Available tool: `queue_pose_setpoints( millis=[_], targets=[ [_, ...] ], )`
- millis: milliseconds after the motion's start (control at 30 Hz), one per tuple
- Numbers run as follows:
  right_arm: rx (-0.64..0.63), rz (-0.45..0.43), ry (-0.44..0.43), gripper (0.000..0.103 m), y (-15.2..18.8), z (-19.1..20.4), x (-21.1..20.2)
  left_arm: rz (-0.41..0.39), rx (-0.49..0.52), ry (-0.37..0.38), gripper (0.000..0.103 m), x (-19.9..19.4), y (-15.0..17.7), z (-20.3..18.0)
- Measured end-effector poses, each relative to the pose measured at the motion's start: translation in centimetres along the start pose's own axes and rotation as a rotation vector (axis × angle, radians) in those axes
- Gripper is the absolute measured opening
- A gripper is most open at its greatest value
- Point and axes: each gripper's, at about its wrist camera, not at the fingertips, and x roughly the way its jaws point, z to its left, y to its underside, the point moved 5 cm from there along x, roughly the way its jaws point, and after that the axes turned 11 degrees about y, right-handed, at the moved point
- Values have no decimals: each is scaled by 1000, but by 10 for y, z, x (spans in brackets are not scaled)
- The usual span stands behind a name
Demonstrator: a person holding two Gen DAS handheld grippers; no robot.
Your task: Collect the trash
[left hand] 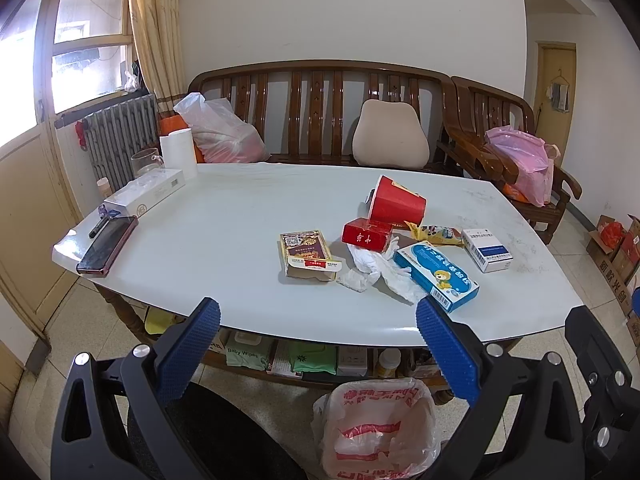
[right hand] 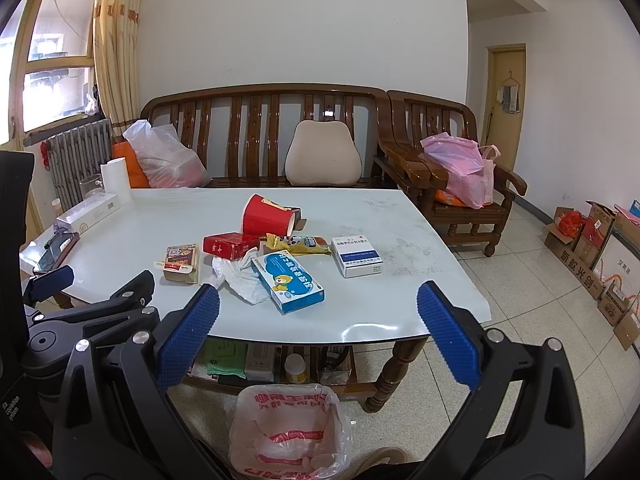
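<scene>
both my tongs are spread wide, nothing between the pads, touching nothing. left gripper (left hand: 318,312) hangs over the near table edge; its right pad (left hand: 448,350) overlaps the blue medicine box (left hand: 436,276) in view, contact not evident. right gripper (right hand: 318,310) is just beside it, also short of the table (right hand: 400,292), jaws fully apart.

trash sits in a cluster around 12 to 1 o'clock from the left tongs: tipped red paper cup (left hand: 396,200) at the back, red cigarette pack (left hand: 366,236) in front of it, opened brown carton (left hand: 308,256) at 12, crumpled tissue (left hand: 372,268) between carton and blue box, yellow snack wrapper (left hand: 436,235) and white-and-blue pill box (left hand: 486,250) out toward 2.

bin with printed plastic liner (left hand: 376,428) stands on the floor at 6 o'clock, below the table edge, mouth open.

phone (left hand: 108,246) and a long white box (left hand: 146,192) at 10 o'clock, well apart from the trash.
</scene>
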Motion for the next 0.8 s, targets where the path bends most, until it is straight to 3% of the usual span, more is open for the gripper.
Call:
queue_pose_setpoints(
  millis=[800],
  targets=[
    [0,0,-1,97,-1,1,0,1,-7,9,96,0,1,0]
  ],
)
